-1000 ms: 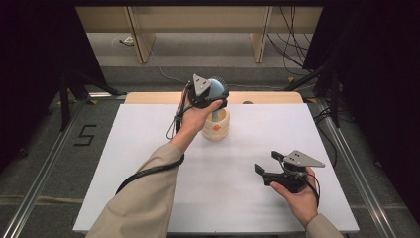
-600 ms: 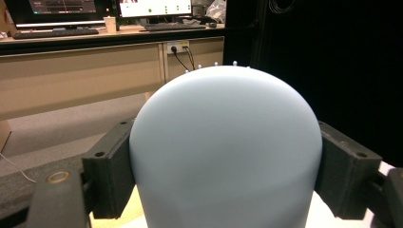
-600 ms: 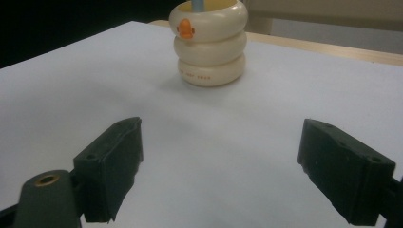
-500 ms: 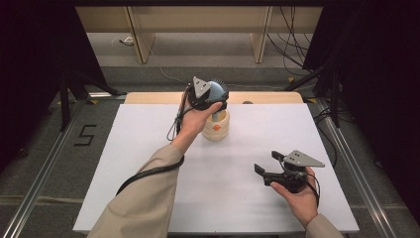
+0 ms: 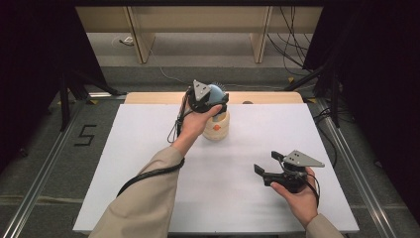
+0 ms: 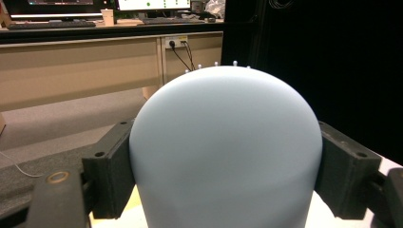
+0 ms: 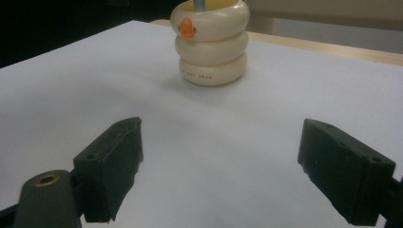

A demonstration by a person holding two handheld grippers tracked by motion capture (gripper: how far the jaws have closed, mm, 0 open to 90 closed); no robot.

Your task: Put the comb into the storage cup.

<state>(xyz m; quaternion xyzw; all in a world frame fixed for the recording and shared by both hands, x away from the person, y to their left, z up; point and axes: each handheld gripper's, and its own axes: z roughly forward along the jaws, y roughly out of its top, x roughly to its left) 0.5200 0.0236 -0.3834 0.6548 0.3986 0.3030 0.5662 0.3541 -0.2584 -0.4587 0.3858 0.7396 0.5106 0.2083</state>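
Idling spread-open at near right on the white table (image 5: 148, 163) with right gripper (image 5: 267, 166), pinching pale-blue dome (image 6: 223, 147) in left gripper (image 5: 214, 99) over cream ringed base (image 5: 217, 128) at far centre, risking smooth-dome slip or tilted, off-centre seating.
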